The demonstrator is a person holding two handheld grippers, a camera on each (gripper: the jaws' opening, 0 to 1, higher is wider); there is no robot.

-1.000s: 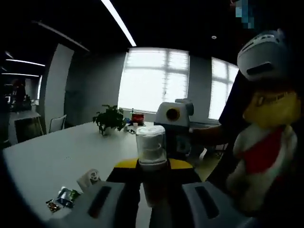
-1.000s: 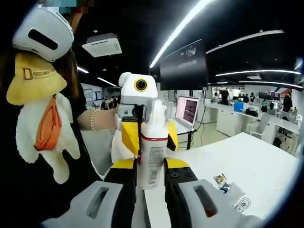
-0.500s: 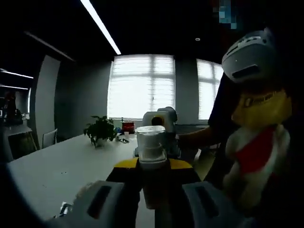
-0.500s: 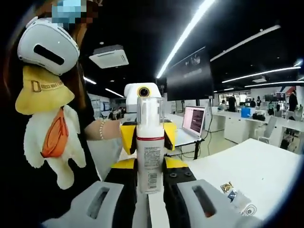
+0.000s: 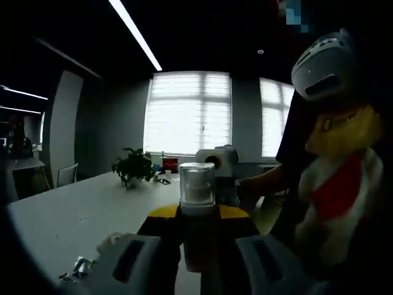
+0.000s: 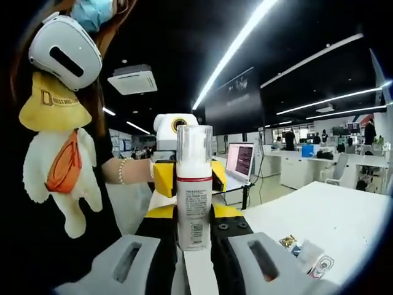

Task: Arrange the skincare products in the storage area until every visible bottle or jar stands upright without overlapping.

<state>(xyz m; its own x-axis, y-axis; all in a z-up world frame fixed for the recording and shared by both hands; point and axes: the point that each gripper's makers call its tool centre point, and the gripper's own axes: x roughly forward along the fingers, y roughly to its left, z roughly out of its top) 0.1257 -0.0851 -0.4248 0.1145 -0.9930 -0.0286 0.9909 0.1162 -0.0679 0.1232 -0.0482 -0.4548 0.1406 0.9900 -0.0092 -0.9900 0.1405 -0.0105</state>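
Note:
In the left gripper view, my left gripper [image 5: 197,236] is shut on a small bottle with a clear cap [image 5: 196,186], held upright above the white table [image 5: 67,212]. In the right gripper view, my right gripper [image 6: 194,236] is shut on a tall white pump bottle [image 6: 194,187] with a clear cap, a red band and a printed label, also upright. Each gripper faces the other: the right gripper [image 5: 220,169] shows behind the small bottle, and the left gripper [image 6: 178,157] shows behind the pump bottle.
A person wearing a white headset [image 6: 64,52] and a plush toy [image 6: 58,150] stands close by. Small sachets [image 6: 307,255] lie on the white table [image 6: 331,212]. A potted plant [image 5: 132,169] sits far along the table. A laptop [image 6: 239,160] stands behind.
Both views have shifted slightly as the hands moved. The two bottles stay clamped upright in the jaws.

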